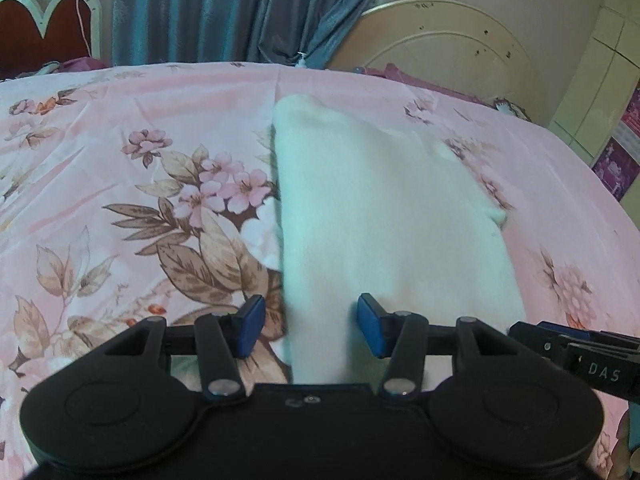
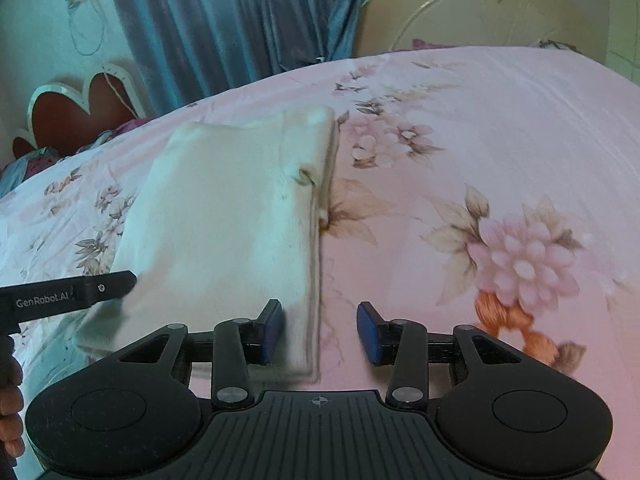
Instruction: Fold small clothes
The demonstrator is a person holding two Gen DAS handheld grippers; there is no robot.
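A small white garment lies folded into a long strip on the pink floral bedsheet. My left gripper hovers over its near left edge with the blue pads apart. The cloth's edge runs between them and is not pinched. In the right wrist view the same garment lies to the left. My right gripper stands open over its near right edge, its left pad above the cloth. Each gripper shows in the other's view: the right gripper and the left gripper.
The bedsheet spreads wide to both sides of the garment. Behind the bed hang blue curtains, with a cream headboard and a red heart-shaped board. A person's hand shows at the frame edge.
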